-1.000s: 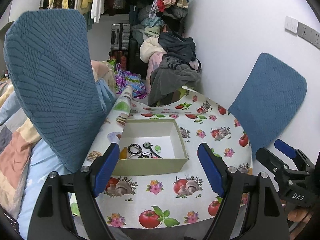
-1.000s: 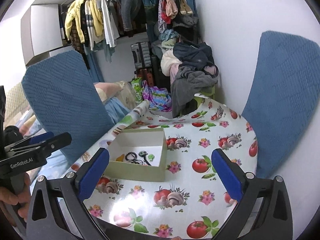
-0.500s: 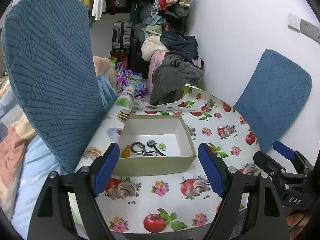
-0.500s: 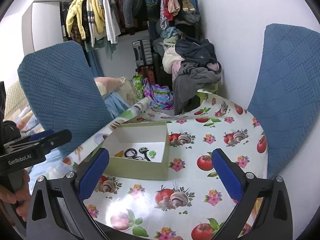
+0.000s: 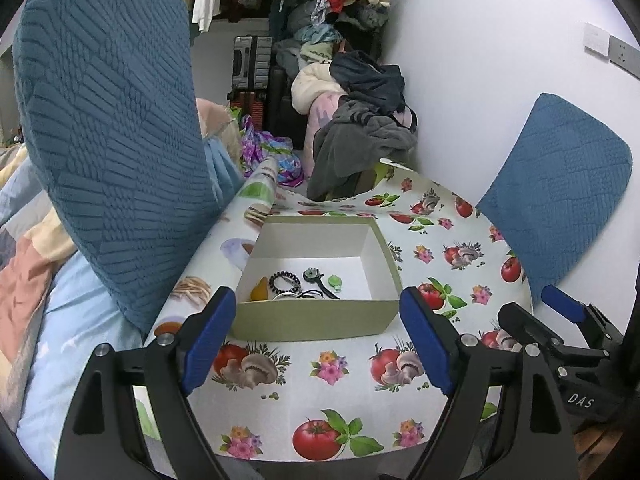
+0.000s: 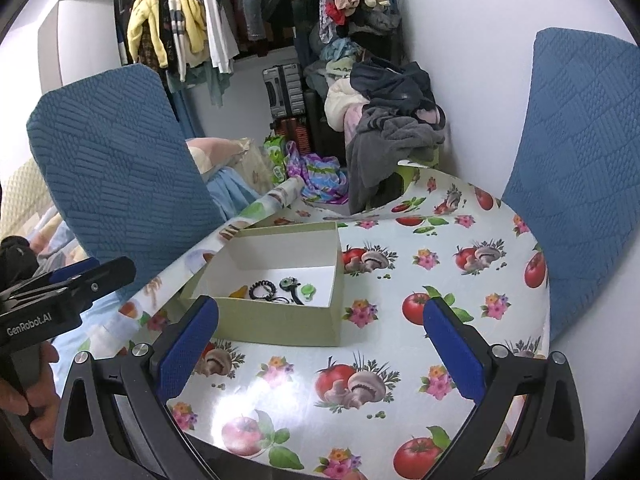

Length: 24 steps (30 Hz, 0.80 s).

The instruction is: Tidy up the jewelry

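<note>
Left wrist view: my left tool [image 5: 318, 342] hovers over the near part of the tabletop [image 5: 320, 412], its blue pads standing wide and easing wider, nothing between them but flowered oilcloth; just past the fingertips sits the open cardboard box [image 5: 316, 320], and the jewelry [image 5: 298, 284] lies heaped on its white floor toward the near left corner: a dark beaded loop, a yellow piece, a small green one, some thin dark cords; I cannot tell the pieces apart further. My right tool [image 5: 560, 320] shows at the right edge of this view, beside the tabletop, well apart from the box. In the right wrist view, that right tool [image 6: 320, 354] also stands wide and empty, over the oilcloth, with the box [image 6: 272, 320] just ahead of its left pad; a blue chair back [image 6: 116, 176] rises behind the box, another blue chair back [image 6: 580, 168] at the right against the wall.
</note>
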Available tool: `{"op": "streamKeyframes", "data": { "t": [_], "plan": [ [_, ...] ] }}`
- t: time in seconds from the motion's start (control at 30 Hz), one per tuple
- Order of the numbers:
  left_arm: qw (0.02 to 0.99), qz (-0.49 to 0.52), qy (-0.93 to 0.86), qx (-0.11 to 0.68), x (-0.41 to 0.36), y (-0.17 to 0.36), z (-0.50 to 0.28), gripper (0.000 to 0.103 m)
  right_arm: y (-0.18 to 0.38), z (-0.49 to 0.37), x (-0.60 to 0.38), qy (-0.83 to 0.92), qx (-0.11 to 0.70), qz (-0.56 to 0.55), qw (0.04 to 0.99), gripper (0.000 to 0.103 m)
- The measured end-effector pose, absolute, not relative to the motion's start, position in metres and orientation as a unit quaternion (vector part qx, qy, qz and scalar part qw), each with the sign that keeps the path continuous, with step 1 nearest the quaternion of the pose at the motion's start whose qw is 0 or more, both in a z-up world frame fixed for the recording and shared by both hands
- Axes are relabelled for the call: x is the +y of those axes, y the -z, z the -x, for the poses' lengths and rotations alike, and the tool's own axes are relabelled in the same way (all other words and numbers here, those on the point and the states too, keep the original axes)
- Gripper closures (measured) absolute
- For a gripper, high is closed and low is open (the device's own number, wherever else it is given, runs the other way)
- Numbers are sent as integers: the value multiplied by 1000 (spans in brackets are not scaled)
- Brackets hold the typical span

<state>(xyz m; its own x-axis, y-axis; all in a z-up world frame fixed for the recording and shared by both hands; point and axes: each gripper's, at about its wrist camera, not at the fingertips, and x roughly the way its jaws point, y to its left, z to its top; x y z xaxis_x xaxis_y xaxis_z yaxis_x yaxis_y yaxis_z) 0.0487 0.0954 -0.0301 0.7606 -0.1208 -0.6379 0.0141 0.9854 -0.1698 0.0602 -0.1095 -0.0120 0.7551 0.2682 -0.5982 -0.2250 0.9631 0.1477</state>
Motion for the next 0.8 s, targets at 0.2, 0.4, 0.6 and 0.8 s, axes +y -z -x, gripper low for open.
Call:
{"op": "streamKeyframes", "data": {
  "t": [0.2, 0.4, 0.6, 0.8],
  "plan": [
    [935, 79, 38, 343, 96, 30, -47, 19, 12, -60, -106, -133, 327, -29, 935, 0],
    [936, 75, 30, 342, 101, 27, -46, 16, 15, -59, -105, -131, 328, -23, 935, 0],
    [934, 81, 21, 348, 108, 28, -46, 15, 18, -61, -104, -130, 331, -13, 934, 0],
    [934, 97, 18, 342, 113, 29, -43, 11, 17, -62, -103, -126, 332, -11, 935, 0]
  ]
}}
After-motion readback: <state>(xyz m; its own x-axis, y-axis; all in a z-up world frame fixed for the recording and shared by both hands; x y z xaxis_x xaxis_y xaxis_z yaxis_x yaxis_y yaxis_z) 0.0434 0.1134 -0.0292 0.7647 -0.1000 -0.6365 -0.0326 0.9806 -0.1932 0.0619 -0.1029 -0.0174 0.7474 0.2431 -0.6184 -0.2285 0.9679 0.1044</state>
